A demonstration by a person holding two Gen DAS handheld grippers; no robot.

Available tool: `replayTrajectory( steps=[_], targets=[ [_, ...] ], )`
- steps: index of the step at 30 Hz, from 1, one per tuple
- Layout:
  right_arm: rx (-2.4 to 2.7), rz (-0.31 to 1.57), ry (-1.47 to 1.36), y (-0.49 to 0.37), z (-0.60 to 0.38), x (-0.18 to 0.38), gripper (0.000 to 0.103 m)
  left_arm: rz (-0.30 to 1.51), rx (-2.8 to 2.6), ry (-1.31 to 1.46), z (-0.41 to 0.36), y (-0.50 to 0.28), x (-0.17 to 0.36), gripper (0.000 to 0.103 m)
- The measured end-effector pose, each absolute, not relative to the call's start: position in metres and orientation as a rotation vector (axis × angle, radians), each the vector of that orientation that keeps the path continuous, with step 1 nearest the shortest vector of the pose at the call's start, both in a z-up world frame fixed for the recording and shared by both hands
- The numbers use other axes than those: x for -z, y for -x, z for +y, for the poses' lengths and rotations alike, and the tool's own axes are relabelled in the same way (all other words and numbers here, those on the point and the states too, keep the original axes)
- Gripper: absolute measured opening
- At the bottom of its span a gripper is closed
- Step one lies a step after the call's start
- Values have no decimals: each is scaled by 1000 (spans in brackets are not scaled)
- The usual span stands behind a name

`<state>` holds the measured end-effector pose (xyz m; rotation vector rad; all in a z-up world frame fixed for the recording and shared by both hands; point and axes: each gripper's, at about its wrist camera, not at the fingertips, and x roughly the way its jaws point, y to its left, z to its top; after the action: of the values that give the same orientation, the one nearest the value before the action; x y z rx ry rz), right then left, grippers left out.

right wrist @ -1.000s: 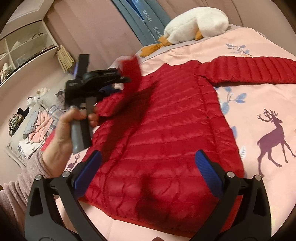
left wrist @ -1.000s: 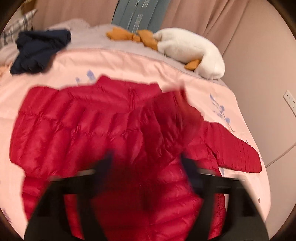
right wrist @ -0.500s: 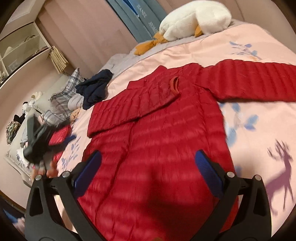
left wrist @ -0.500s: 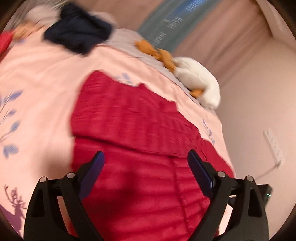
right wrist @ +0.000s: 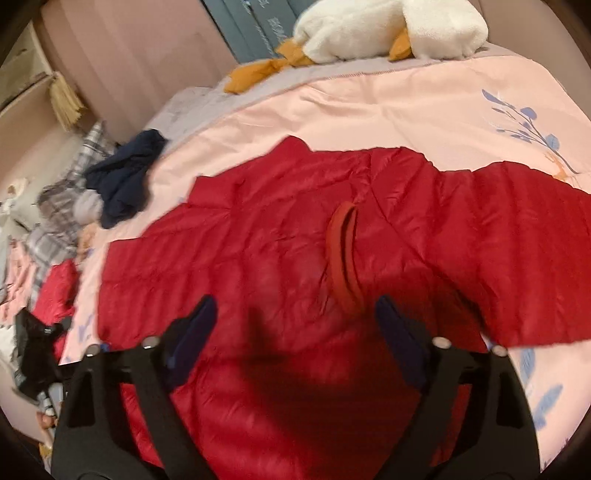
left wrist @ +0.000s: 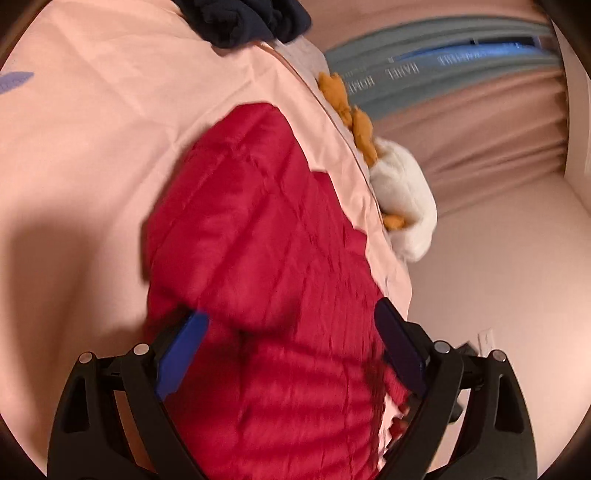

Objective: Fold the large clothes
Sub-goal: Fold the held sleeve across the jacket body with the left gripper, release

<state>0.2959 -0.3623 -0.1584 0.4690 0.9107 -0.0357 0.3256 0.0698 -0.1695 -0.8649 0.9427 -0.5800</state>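
Setting: a bedroom; a bed [right wrist: 369, 110] under a pink printed cover fills most of both views, with pinkish curtains and a wall behind.

Item 1, red puffer jacket [right wrist: 295, 236]: lies flat across the middle of the bed, centre of the right wrist view. One sleeve is folded in across the body, its cuff [right wrist: 345, 254] at frame centre; the other sleeve [right wrist: 517, 251] stretches out to the right edge. Judged reason: the body is spread flat so each sleeve can be laid over it before the body is folded; one sleeve appears done, the other is not yet brought in.

Item 2, left claw [left wrist: 291, 354]: lower centre of the left wrist view, jaws wide apart over the jacket's quilted fabric. Nothing gripped; released. Whether its tips brush the cloth cannot be told.

Item 3, right claw [right wrist: 295, 332]: lower centre of the right wrist view, hovering over the jacket just below the cuff. Its jaws have just been closing but stand apart, with no fabric pinched between them; empty.

Other items: white plush toy [right wrist: 388, 29] with orange feet, top of frame; dark navy garment [right wrist: 125, 181], left; plaid bedding [right wrist: 62, 206], far left.
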Motion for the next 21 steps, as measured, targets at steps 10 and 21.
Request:
replayTrajectory(
  steps=[10,21],
  targets=[
    [161,903,-384,-291,-382,163,14,895,407,781,60,-349,175,90],
    [174,867,-221,-274,-381,136,56,947,360,429,68,-333,143,91]
  ],
)
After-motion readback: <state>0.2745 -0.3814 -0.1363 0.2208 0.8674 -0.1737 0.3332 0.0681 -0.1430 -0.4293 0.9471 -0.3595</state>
